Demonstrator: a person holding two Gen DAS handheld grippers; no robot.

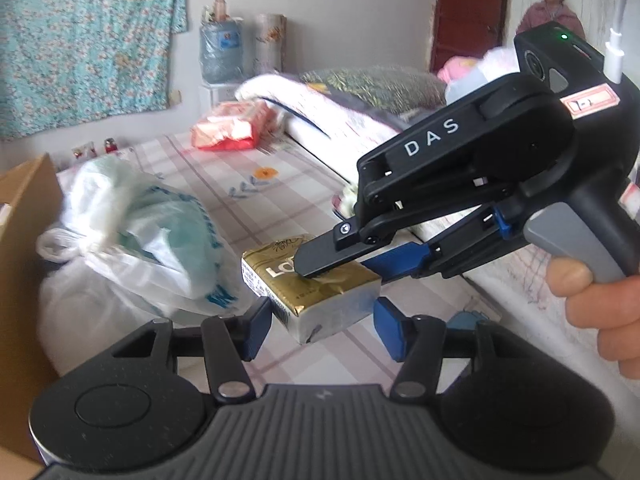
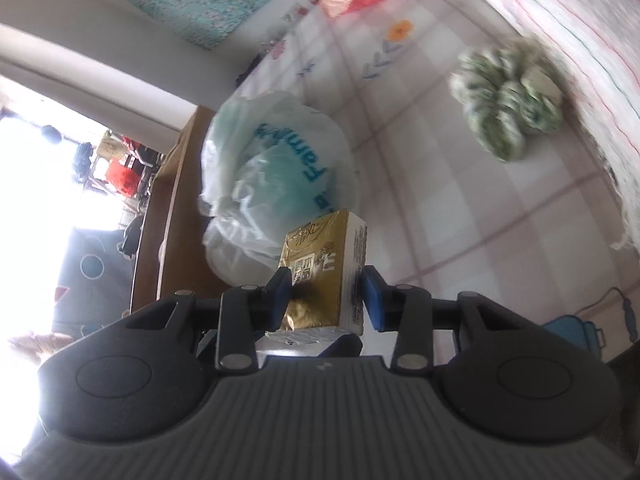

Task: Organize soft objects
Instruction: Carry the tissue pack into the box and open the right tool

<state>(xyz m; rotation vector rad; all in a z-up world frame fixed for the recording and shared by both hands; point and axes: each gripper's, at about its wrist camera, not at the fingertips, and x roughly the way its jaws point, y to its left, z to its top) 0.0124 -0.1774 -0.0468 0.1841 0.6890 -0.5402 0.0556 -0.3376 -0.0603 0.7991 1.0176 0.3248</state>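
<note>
A gold-wrapped tissue pack point(image 1: 272, 280) hangs a little above the checked bedsheet point(image 1: 260, 208). My right gripper point(image 1: 340, 264) comes in from the right, shut on the pack with one finger on its gold top and the blue pad beneath. In the right wrist view the pads of that gripper point(image 2: 326, 280) squeeze the gold face and the white side of the pack point(image 2: 316, 264). My left gripper point(image 1: 323, 308) holds the pack's near white end, both blue pads touching its sides. A person's hand point(image 1: 600, 312) grips the right handle.
A white plastic bag with blue print point(image 1: 160, 240) point(image 2: 276, 168) lies just left of the pack, against a cardboard box point(image 1: 24, 240). A red-orange packet point(image 1: 230, 128) and folded quilts point(image 1: 340, 104) lie further back. A green-white bundle point(image 2: 508, 108) sits by the quilt. A person point(image 1: 550, 4) stands at the door.
</note>
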